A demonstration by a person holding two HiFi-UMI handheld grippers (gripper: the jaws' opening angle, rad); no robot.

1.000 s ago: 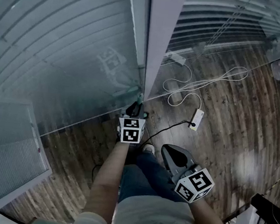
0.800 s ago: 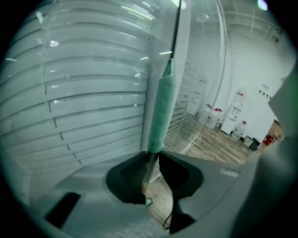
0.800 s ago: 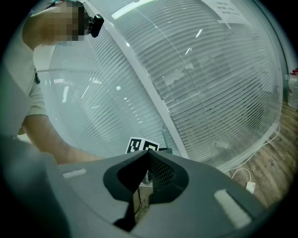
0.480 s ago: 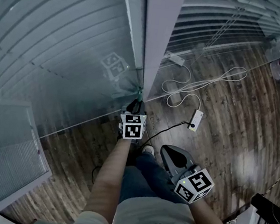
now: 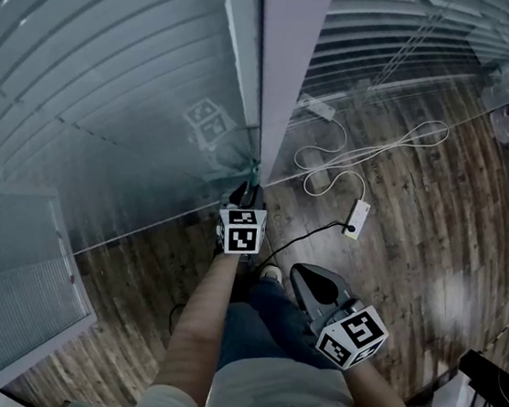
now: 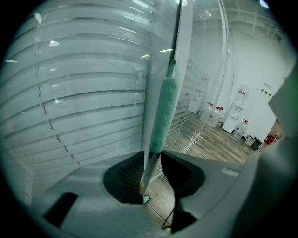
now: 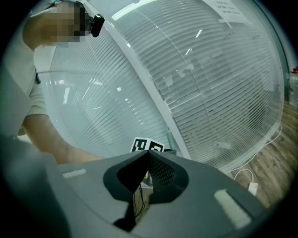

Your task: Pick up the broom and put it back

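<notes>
1. Nearest the camera, the right gripper (image 7: 149,153) hangs low beside the person's leg (image 5: 258,323). Its jaws are pressed together at the tips with nothing between them, and it is well apart from the broom and behind the other arm.
2. Ahead of it, the left gripper (image 5: 244,195) reaches forward and down into the corner at the foot of the white post (image 5: 290,64). It is plainly the nearer hand, and its jaws have just been opening.
3. Between those spread jaws stands the broom handle (image 6: 165,109). The bare metal shaft passes through the gap, close against the left jaw with space on the right, and the pads do not appear to clamp it.
4. The handle's long axis runs close to upright, tilting slightly right as it climbs in the left gripper view. The green grip sleeve sits above the jaws and the top end runs out of frame. No view shows the brush head.
5. The handle lies along the white post where the post meets the glass wall with blinds (image 5: 114,70), and seems to lean there. The broom looks to be back in its corner. The coming move is likely a straight pull-back of the left gripper along its own jaw line, clearing the shaft without knocking it sideways.
6. Beyond, a white cable (image 5: 372,143) loops over the wood floor (image 5: 415,245).
</notes>
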